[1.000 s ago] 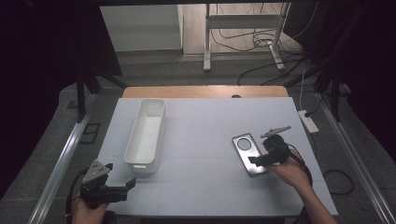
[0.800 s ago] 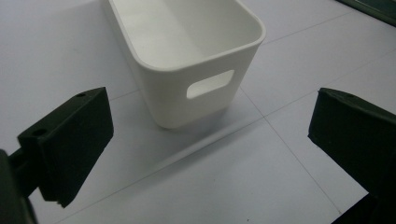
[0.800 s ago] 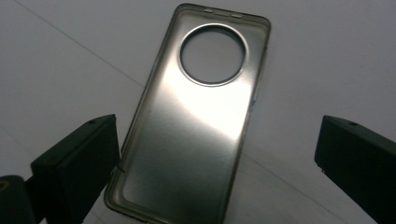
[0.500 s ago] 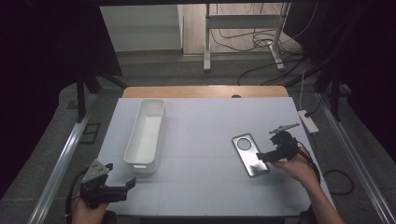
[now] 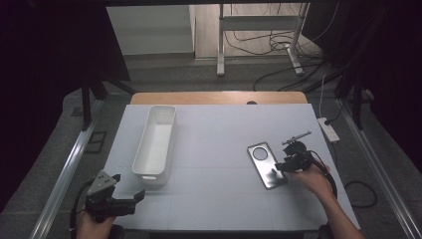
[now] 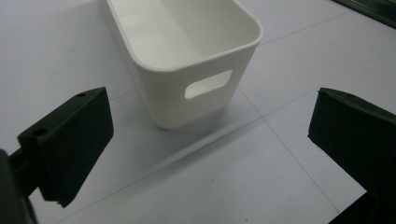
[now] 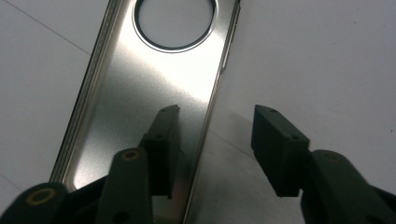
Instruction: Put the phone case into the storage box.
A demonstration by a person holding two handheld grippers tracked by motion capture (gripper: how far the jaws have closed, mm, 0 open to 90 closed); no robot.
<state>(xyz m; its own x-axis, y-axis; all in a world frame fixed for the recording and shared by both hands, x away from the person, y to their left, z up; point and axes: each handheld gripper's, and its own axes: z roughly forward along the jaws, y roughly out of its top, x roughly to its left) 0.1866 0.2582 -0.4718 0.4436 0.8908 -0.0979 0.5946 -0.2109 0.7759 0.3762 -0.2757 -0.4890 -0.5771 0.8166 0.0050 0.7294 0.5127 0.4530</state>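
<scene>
Plate (image 7: 154, 93) edge sits between my right gripper's (image 7: 215, 144) half-open, just-closing jaws, long axis running away from me

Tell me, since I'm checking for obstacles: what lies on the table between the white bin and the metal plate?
Nothing: in the high view the stretch of table between the white bin and the metal plate is bare.
</scene>
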